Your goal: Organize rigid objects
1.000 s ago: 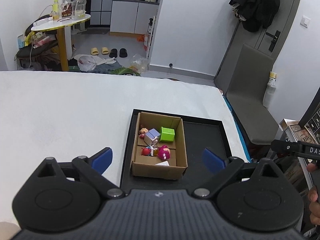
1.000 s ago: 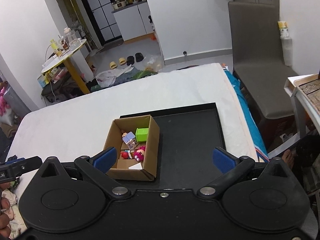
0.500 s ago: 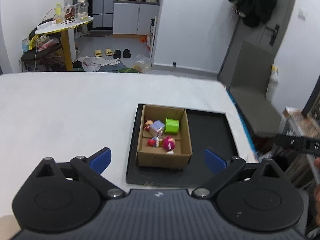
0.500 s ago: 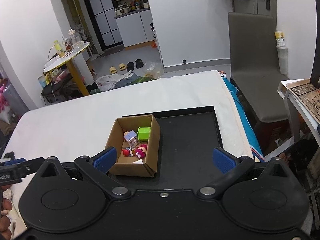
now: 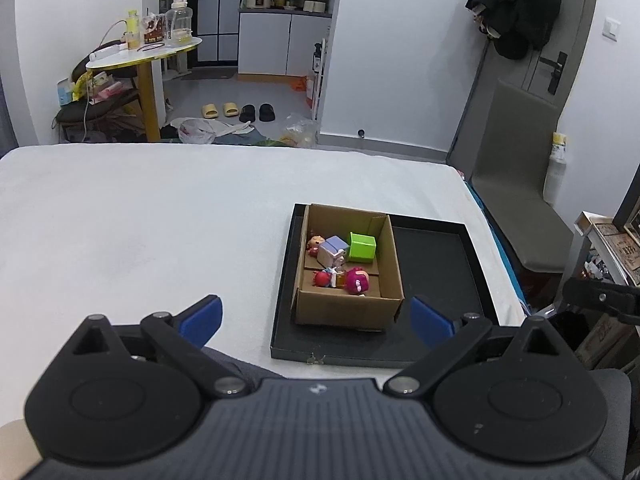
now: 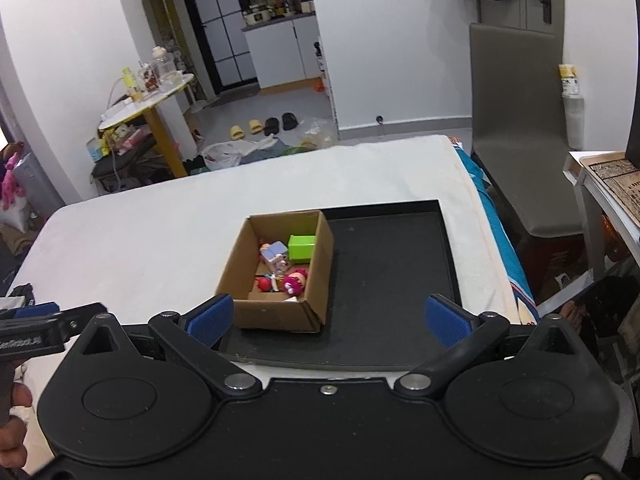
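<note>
A brown cardboard box [image 5: 348, 307] stands in the left part of a black tray [image 5: 436, 264] on a white table. In it lie a green cube [image 5: 362, 247], a pale purple block [image 5: 332, 249], a pink toy [image 5: 357, 280] and a small red toy [image 5: 321, 278]. The box [image 6: 276, 314], tray [image 6: 392, 264] and green cube [image 6: 301, 246] also show in the right wrist view. My left gripper [image 5: 316, 316] is open and empty, held back near the table's front edge. My right gripper [image 6: 328, 316] is open and empty, also short of the box.
A grey chair [image 6: 516, 128] stands to the right of the table. A side table with a wooden board [image 6: 612, 184] is at the far right. A round yellow-legged table [image 5: 144, 52] with bottles stands beyond the table at the left.
Both grippers have drawn back and risen from the box, so box and tray look smaller and farther. Both stay open and empty.
</note>
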### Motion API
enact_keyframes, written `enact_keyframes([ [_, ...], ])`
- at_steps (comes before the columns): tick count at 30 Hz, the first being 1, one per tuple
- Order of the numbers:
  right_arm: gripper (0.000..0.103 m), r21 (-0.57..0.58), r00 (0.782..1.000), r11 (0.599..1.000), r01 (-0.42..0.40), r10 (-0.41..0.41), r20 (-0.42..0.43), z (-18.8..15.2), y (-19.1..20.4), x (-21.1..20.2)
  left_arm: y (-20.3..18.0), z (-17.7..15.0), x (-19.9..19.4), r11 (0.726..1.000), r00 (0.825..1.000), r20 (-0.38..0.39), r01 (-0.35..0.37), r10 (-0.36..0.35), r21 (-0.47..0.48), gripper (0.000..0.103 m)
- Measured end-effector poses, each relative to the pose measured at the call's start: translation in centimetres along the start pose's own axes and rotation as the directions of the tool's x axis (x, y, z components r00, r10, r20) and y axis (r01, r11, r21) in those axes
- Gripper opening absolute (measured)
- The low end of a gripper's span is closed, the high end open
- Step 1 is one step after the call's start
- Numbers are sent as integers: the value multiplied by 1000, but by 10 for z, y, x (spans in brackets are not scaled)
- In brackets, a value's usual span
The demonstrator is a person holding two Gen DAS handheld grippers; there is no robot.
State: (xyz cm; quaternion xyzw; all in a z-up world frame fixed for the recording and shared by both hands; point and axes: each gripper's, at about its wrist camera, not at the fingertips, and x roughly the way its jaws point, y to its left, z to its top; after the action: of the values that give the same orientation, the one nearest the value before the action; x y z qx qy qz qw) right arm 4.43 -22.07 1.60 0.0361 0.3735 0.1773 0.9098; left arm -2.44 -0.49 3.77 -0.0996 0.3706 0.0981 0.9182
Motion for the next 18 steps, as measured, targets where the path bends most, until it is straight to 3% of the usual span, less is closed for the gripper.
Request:
enact_keyframes([
  [18,103,-1,1000,1000,-25,25,14,-5,3,-5,-4,-7,-7,999,1000,27,11,-13,45,99],
])
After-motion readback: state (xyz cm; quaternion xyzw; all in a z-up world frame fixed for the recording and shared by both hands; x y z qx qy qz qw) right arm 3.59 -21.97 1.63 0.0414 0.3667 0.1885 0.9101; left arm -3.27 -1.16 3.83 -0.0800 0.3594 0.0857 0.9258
